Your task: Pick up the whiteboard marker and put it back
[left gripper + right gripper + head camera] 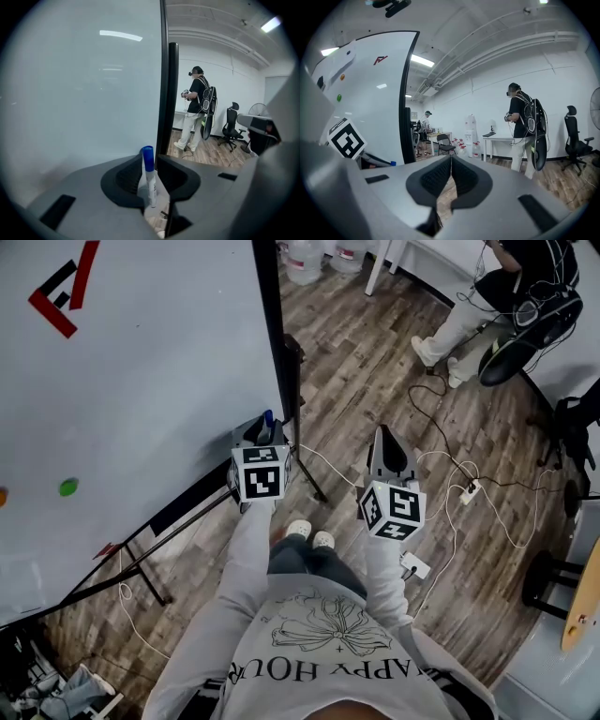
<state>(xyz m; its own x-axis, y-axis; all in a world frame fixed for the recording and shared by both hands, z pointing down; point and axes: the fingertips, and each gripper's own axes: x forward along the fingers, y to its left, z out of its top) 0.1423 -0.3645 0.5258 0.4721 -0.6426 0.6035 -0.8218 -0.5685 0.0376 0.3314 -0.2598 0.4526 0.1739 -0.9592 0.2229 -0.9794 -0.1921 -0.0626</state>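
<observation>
Room: wood-plank floor (375,371) with cables trailing across it.
Board: large white whiteboard on a black stand (141,381), far left; its right edge is just beside the left gripper.
Left gripper (265,432): jaws clamped on the marker barrel and aimed along the board edge. Likely held close so the put-back is a short reach. No tray or ledge identifiable.
Marker: white-barrelled whiteboard marker with a blue cap (149,180), upright between the left jaws, cap past the tips. Barrel print unreadable.
Right gripper (451,164): jaws pressed together, nothing between them. Hangs aside, probably just keeping clear.
Far right: another person (487,287), well apart.
</observation>
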